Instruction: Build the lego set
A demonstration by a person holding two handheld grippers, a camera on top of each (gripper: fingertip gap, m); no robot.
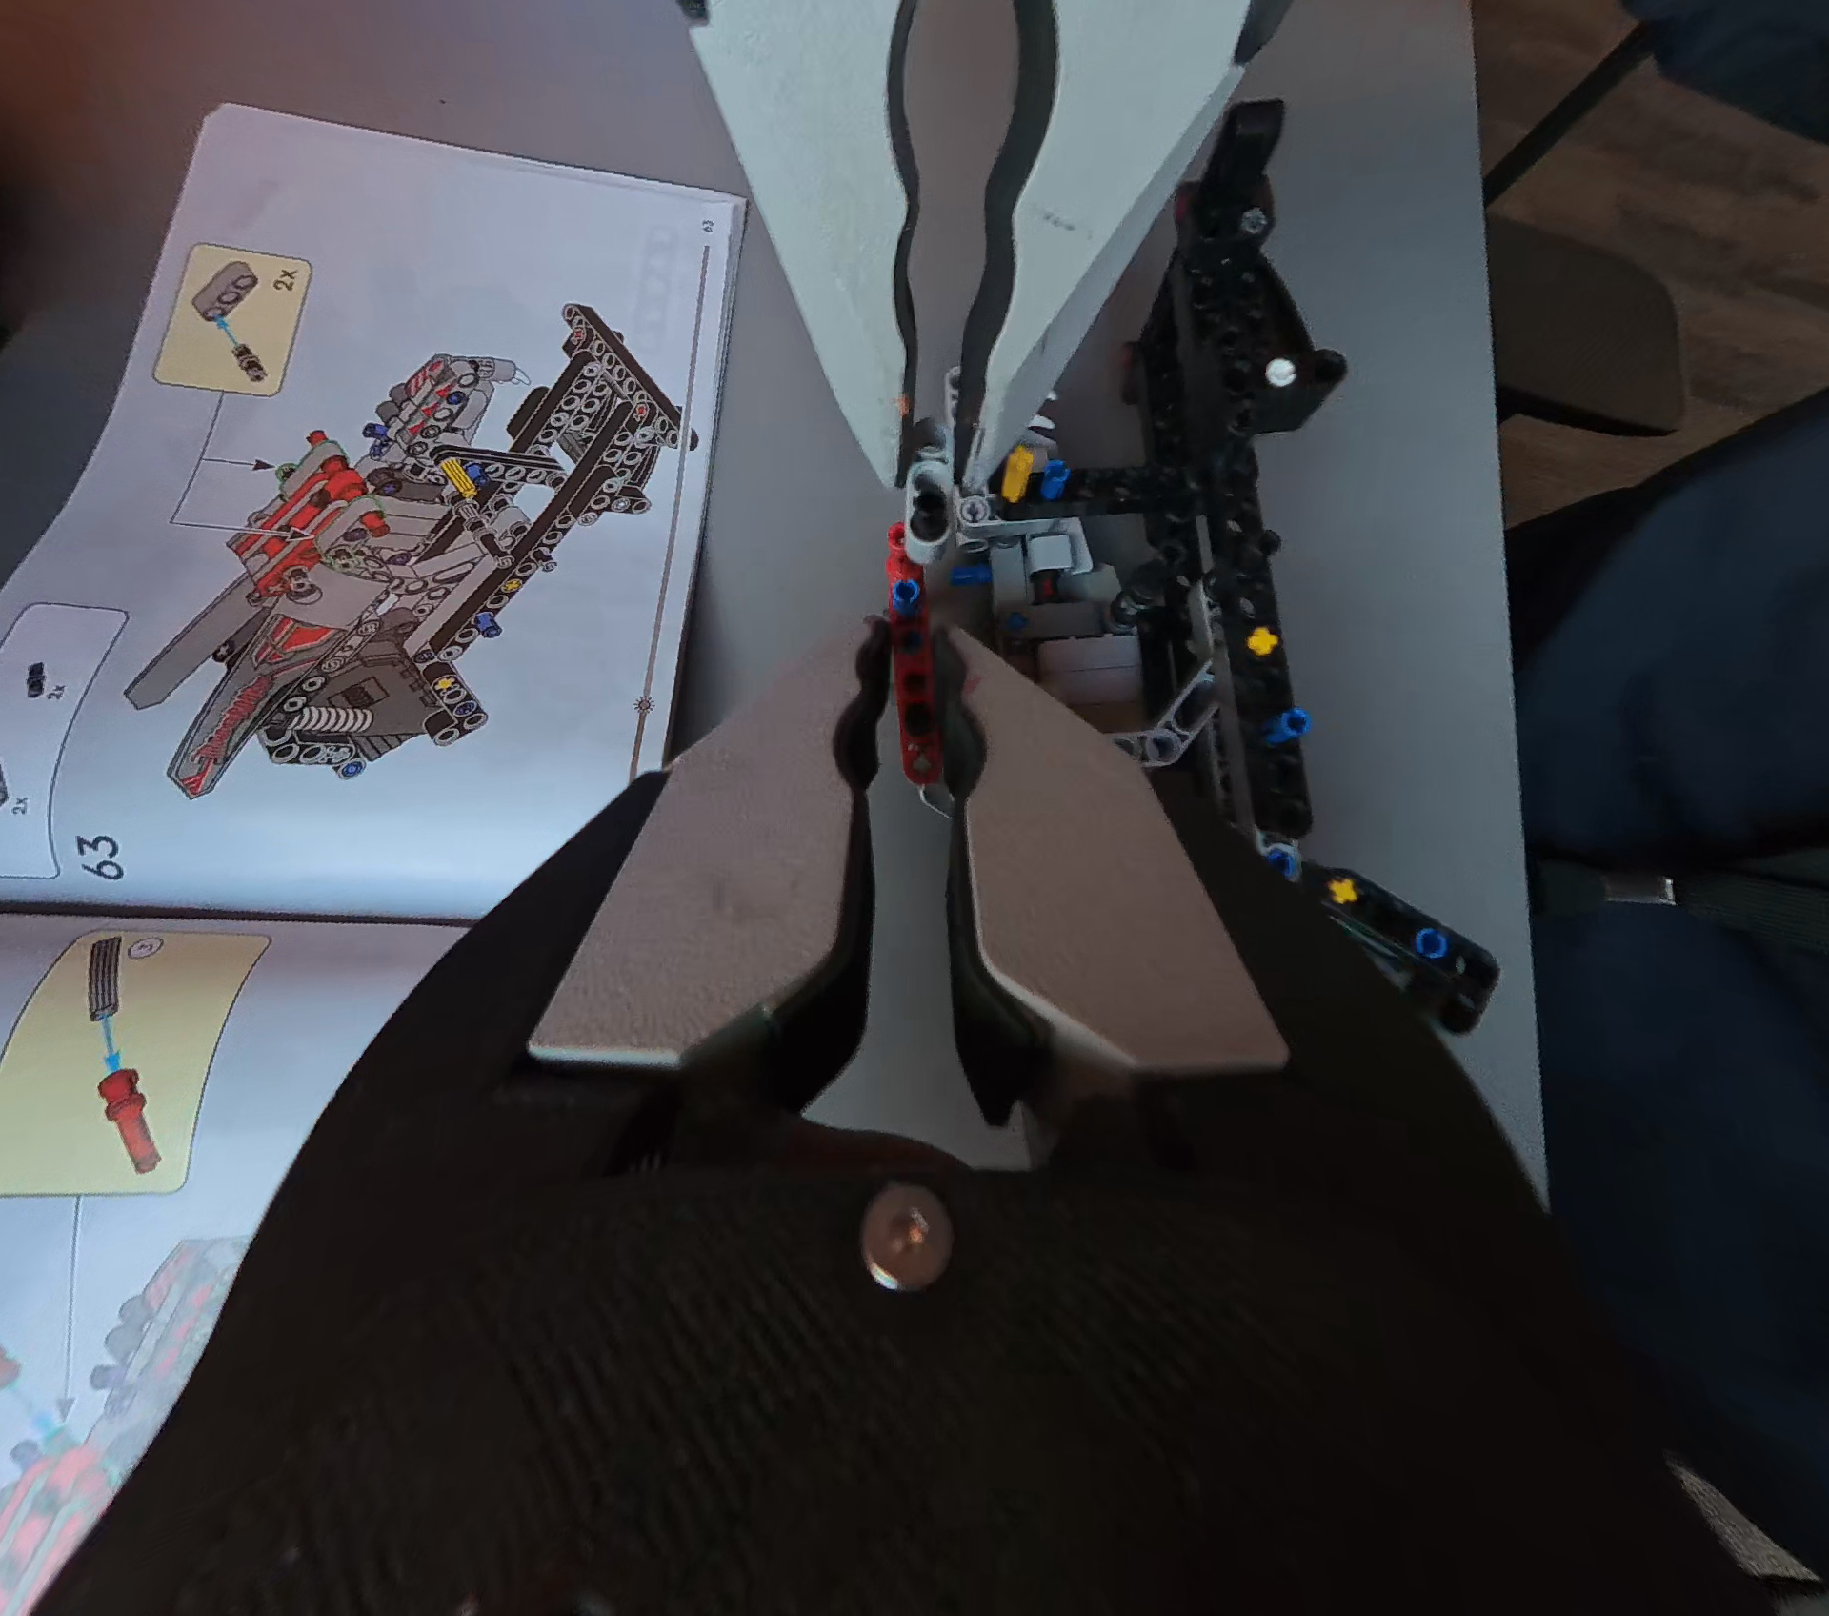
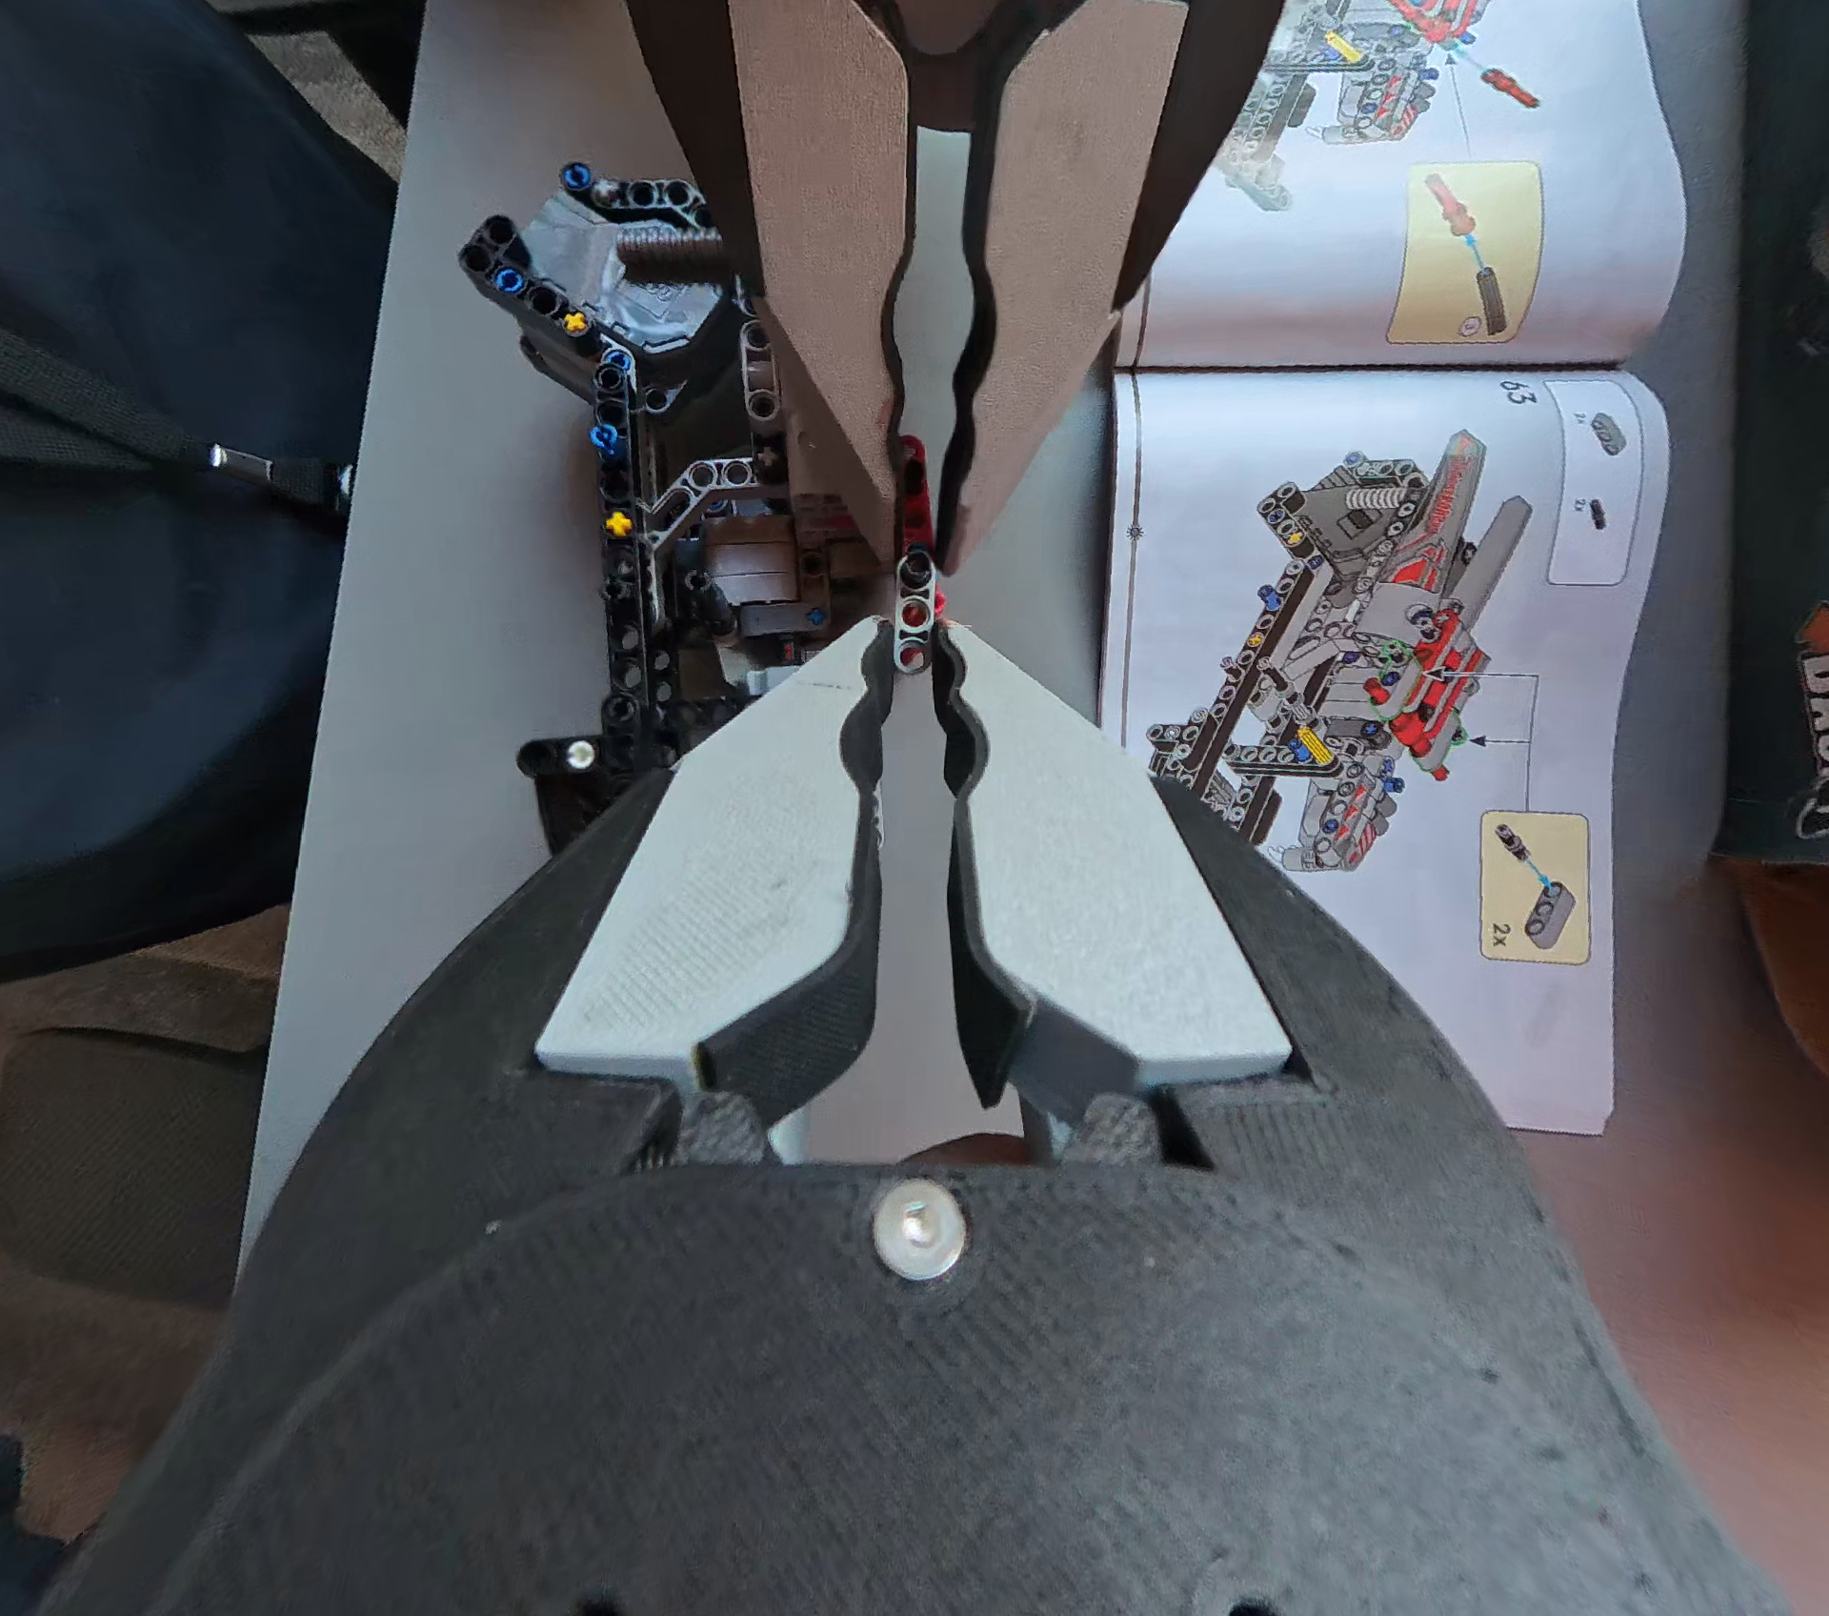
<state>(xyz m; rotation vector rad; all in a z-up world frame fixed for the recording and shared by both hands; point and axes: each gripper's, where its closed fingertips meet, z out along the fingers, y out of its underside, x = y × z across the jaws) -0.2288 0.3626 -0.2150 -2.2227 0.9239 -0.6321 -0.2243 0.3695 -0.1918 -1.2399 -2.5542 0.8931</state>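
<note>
While the left gripper [image 1: 911, 678] is clamped on the red beam [image 1: 911, 678] and the right gripper [image 2: 915, 648] pinches the small grey beam [image 2: 914, 613], the two tools meet nose to nose over the model [image 1: 1217, 539].

Handling, as I judge it: both beams are rigid plastic, very light, smooth. No give, so the ribbed pads [image 2: 965, 737] have to hold by friction on narrow faces. The grey beam is held only by its end, at the very fingertips; a twist or off-axis push could flick it out. Better to hold it across the flat sides, clear of the pin holes. The red beam is taken mid-length across its thin edges, which looks steadier. Blue pins [image 1: 903, 593] sit in its upper end, just beside the grey piece.

Pin joints need a firm, straight push; skew would jam or lever the part loose.

The model lies on the grey table [image 1: 1386, 282] near its edge: black frame [image 1: 1242, 579], grey core, yellow [image 1: 1259, 640] and blue [image 1: 1287, 722] connectors. It is an open lattice, probably easy to flex or shift if pressed from one side. Whether the red beam is already joined to it I can't tell.

Containers: none visible, no tray or bin for loose parts. The open manual [image 1: 416, 499] lies flat beside the model, and a dark box [image 2: 1781, 381] sits at the far edge in the right wrist view.
</note>
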